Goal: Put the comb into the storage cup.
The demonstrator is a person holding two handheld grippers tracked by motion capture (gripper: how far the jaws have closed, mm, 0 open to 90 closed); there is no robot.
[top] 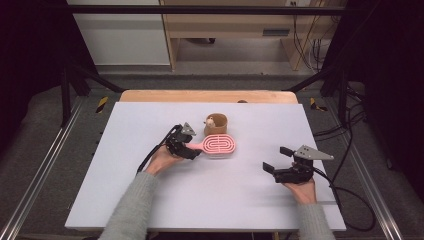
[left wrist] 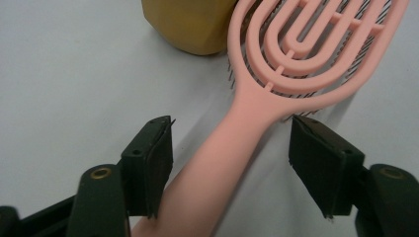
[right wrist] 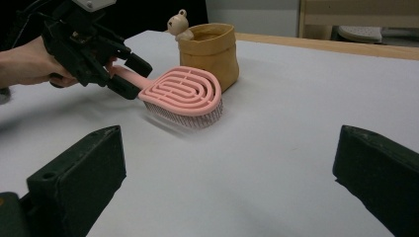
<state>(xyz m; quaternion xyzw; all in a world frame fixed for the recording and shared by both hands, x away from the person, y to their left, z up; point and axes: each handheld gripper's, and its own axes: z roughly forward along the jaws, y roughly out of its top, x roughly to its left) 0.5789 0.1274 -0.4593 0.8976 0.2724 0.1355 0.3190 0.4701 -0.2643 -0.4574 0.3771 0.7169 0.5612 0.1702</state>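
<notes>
A: Where is the pink hairbrush [top: 218, 145]?

B: Mid-table, bristles down, head just beside a tan pouch [top: 216, 124] with a small bear figure [right wrist: 179, 23]. The left gripper [left wrist: 231, 165] straddles its handle, jaws wide, not clamped.

A: The right gripper [top: 276, 159]?

B: Well apart, jaws wide, empty.

A: Surface and room?

B: Pale grey table [top: 200, 200] with a wooden far edge; wooden furniture [top: 240, 22] and hanging cables [top: 312, 45] behind.
</notes>
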